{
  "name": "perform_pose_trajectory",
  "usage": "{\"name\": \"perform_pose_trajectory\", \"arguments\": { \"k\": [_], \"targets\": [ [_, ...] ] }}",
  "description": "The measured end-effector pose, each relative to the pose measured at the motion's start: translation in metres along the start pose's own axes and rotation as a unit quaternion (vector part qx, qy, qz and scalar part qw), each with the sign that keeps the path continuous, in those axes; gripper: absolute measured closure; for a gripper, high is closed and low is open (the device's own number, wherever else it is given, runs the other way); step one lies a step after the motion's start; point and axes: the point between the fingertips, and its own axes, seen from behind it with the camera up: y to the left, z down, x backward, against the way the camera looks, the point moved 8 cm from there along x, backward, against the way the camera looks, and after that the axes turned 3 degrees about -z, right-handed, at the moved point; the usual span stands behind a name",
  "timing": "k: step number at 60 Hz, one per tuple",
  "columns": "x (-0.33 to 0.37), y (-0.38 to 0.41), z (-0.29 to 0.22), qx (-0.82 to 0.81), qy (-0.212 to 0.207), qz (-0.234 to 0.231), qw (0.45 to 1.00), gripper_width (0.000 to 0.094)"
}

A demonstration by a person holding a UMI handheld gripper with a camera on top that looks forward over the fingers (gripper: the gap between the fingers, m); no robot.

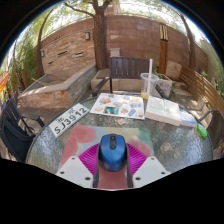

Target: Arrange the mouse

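Note:
A blue and black computer mouse (112, 151) sits between my two fingers, its front pointing away from me. My gripper (112, 160) is shut on it, with the pink pads (89, 158) pressed against its left and right sides. Under the mouse and fingers lies a salmon and multicoloured mat (93, 134) on a round glass table (50, 143). I cannot tell if the mouse rests on the mat or is held just above it.
Beyond the mouse on the table are a white licence plate (69, 121), a colourful picture sheet (118, 104), a white book (164, 111), a clear plastic tub (156, 84) and a green object (203, 128). A dark chair (127, 72) and a brick wall (70, 45) stand behind.

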Motion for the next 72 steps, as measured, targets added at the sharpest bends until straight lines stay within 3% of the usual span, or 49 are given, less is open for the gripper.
{"name": "perform_pose_trajectory", "arguments": {
  "k": [9,15,18,32,48,72],
  "targets": [
    [-0.009,0.005,0.019,0.008,0.028,0.0,1.0,0.0359],
    [0.013,0.007,0.009,0.023,0.017,0.009,1.0,0.0066],
    [0.034,0.009,0.0,0.026,0.009,0.014,1.0,0.0111],
    [0.159,0.039,-0.012,0.012,-0.027,0.051,0.998,0.0083],
    [0.289,0.091,0.022,0.001,-0.056,0.092,0.994,0.0084],
    [0.346,0.133,0.05,0.017,-0.054,0.099,0.993,0.0083]
  ]
}}
